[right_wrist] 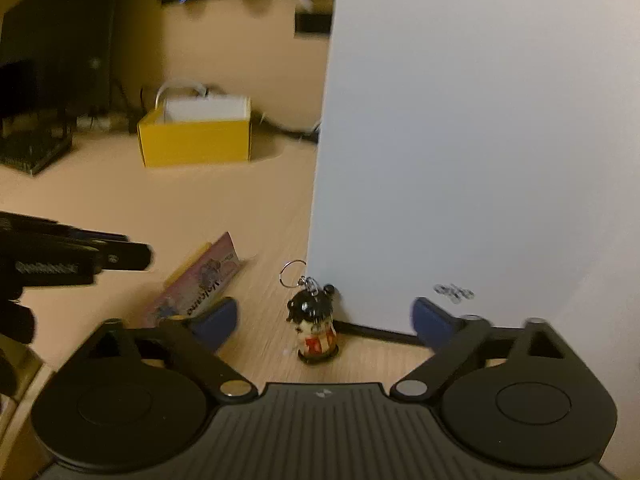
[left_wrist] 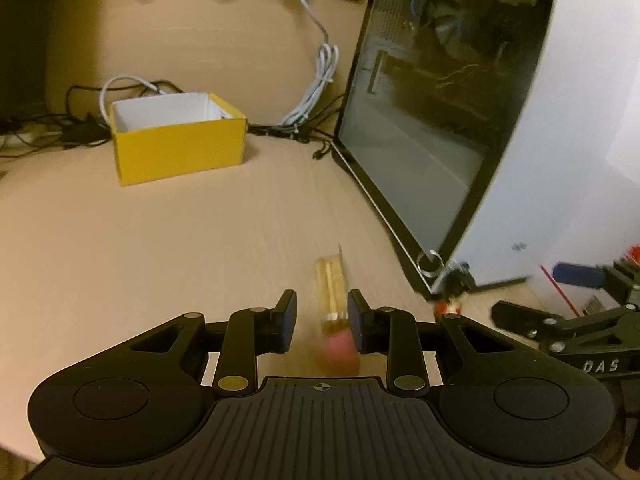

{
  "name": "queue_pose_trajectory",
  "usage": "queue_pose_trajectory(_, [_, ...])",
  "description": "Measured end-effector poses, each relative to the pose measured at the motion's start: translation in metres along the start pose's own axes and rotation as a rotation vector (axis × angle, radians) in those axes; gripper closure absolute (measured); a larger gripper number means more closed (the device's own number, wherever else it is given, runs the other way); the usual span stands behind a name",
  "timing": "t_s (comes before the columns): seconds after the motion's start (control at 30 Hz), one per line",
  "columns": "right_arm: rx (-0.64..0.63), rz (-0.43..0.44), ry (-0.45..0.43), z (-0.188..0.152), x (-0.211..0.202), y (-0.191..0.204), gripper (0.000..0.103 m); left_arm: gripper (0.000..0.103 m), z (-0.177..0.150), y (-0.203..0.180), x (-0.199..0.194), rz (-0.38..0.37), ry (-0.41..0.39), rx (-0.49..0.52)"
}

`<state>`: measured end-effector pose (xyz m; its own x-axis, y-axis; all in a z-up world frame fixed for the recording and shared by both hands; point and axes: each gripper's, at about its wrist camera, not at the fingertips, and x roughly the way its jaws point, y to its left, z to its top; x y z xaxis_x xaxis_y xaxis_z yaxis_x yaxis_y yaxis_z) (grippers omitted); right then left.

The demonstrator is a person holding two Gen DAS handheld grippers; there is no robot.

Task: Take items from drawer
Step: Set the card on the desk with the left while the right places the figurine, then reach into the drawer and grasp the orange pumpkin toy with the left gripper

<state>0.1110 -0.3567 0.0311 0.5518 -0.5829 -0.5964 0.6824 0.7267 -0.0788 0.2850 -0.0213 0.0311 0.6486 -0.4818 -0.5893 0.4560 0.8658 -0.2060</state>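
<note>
The left tongs stood partly parted over the pale wood-grain tabletop, a flat clear-yellow packet with a pink end blurred between the pads; whether they pressed it I could not tell. The right tongs stood released, spread wide, with a small glossy figurine keychain with black hair and a wire ring upright on the tabletop between them, untouched, just beside the smooth white computer case. A yellow cardboard box with a white inside sat well apart towards the far edge, bare tabletop between.
</note>
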Motion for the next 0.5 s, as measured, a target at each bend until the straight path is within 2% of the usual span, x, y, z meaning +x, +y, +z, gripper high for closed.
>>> queue_pose_trajectory(0.07, [0.078, -0.009, -0.023, -0.016, -0.017, -0.001, 0.0, 0.073, -0.011, 0.0, -0.014, -0.019, 0.009, 0.015])
queue_pose_trajectory(0.1, [0.108, -0.009, 0.0, -0.025, -0.024, -0.005, 0.0, 0.073, -0.02, -0.002, -0.023, -0.035, 0.018, 0.029])
queue_pose_trajectory(0.2, [0.122, 0.08, 0.136, -0.044, -0.026, -0.005, 0.002, 0.073, -0.042, -0.007, -0.031, -0.09, 0.073, 0.083])
queue_pose_trajectory(0.23, [0.118, 0.08, 0.158, -0.051, -0.029, -0.004, 0.003, 0.073, -0.049, -0.01, -0.032, -0.104, 0.094, 0.102])
queue_pose_trajectory(0.37, [0.086, 0.061, 0.202, -0.073, -0.046, -0.001, 0.004, 0.073, -0.082, -0.018, -0.033, -0.149, 0.23, 0.18])
queue_pose_trajectory(0.5, [0.076, 0.061, 0.258, -0.085, -0.051, -0.003, 0.004, 0.073, -0.109, -0.022, -0.024, -0.178, 0.377, 0.212])
